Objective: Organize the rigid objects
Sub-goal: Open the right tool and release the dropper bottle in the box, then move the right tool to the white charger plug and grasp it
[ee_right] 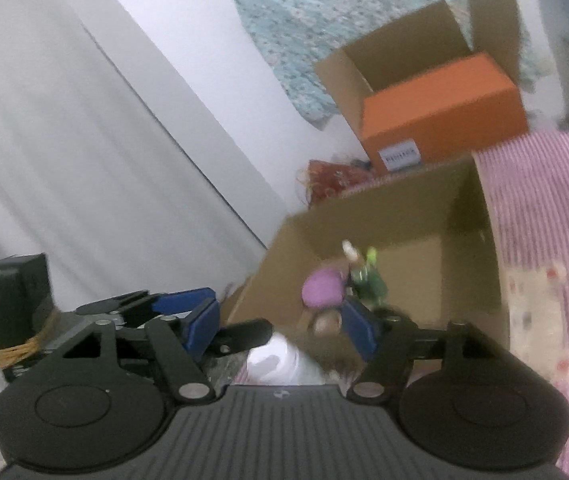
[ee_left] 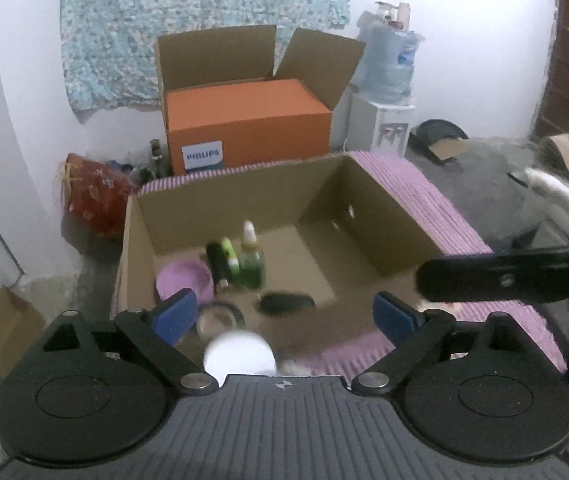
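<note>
An open cardboard box [ee_left: 244, 196] sits on a purple striped mat [ee_left: 424, 200]. Inside it stand a purple bowl [ee_left: 183, 280], a green bottle [ee_left: 251, 264] and a black bottle [ee_left: 217, 264], with a black oval object [ee_left: 286, 303] and a clear ring [ee_left: 220, 318] nearer me. My left gripper [ee_left: 286, 316] is open over the box's near edge. A blurred white round object [ee_left: 240, 354] shows low between its fingers, touching neither pad. My right gripper [ee_right: 282, 326] is open too, with the white object [ee_right: 272, 362] beneath it and the box [ee_right: 384, 216], bowl [ee_right: 322, 290] and green bottle [ee_right: 368, 284] ahead.
An orange box [ee_left: 244, 124] stands in an open carton against the far wall, beside a water dispenser [ee_left: 388, 76]. A red bag [ee_left: 96, 196] and a small cardboard box [ee_left: 4, 328] lie on the floor at left. A white curtain [ee_right: 64, 140] hangs at the left.
</note>
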### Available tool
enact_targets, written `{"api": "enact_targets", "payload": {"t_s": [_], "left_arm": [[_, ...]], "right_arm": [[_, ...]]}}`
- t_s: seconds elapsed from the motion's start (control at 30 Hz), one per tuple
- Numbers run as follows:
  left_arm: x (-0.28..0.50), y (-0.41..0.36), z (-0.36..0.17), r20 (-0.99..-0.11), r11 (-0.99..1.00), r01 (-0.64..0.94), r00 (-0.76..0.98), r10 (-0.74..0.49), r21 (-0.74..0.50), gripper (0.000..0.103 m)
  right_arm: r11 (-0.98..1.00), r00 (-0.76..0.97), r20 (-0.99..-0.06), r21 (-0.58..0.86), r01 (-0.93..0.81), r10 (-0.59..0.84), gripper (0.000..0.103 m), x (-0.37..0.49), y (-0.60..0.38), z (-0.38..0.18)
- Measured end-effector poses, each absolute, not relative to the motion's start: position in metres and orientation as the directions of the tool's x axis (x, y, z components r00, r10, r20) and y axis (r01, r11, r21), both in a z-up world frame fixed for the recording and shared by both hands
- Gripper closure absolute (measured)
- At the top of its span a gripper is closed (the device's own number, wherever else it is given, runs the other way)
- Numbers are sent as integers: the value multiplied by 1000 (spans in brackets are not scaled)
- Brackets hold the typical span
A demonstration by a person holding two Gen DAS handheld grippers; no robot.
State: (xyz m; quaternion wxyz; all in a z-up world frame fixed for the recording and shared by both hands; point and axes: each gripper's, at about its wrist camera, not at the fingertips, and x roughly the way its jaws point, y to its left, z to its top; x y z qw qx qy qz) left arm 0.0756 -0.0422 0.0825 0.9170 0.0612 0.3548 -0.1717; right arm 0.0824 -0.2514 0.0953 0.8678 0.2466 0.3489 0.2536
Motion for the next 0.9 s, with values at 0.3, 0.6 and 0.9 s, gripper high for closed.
{"api": "enact_targets", "payload": {"t_s": [0.3, 0.6, 0.9], "left_arm": [[27, -39, 39, -684, 935, 354, 685, -250, 14, 8], [23, -48, -11, -714, 942, 335, 667, -211, 35, 8], [32, -57, -33, -707, 944, 323, 682, -186, 64, 23]], "right_arm": [[765, 582, -565, 622, -165, 585, 32, 50, -236, 45], [764, 541, -609, 637, -103, 580, 32, 53, -231, 13], [770, 523, -636, 635, -65, 568, 35, 71, -235, -15]]}}
